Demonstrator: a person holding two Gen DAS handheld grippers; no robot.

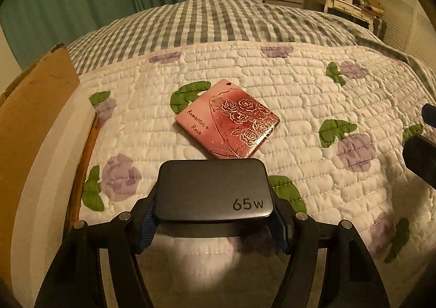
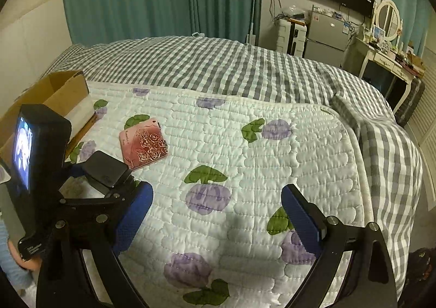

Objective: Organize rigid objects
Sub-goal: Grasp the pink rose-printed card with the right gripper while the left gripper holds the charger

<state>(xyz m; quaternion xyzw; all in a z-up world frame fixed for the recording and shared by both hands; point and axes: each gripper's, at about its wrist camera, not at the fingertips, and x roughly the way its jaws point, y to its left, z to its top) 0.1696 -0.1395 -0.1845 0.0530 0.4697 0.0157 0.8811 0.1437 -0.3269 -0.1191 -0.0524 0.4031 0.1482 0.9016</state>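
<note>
My left gripper point(image 1: 214, 215) is shut on a dark grey charger block marked 65W point(image 1: 214, 190) and holds it just above the flowered quilt point(image 1: 299, 95). The charger also shows in the right wrist view point(image 2: 107, 171), held by the left gripper point(image 2: 114, 185). A pink case with gold roses point(image 1: 227, 120) lies flat on the quilt just beyond the charger; it also shows in the right wrist view point(image 2: 143, 143). My right gripper point(image 2: 218, 215) is open and empty above the quilt, to the right of the left gripper.
An open cardboard box point(image 1: 32, 106) stands at the bed's left edge, also seen in the right wrist view point(image 2: 62, 92). A grey checked blanket point(image 2: 218, 62) covers the far bed. A fridge point(image 2: 327, 35) and dressing table point(image 2: 387, 60) stand at the back.
</note>
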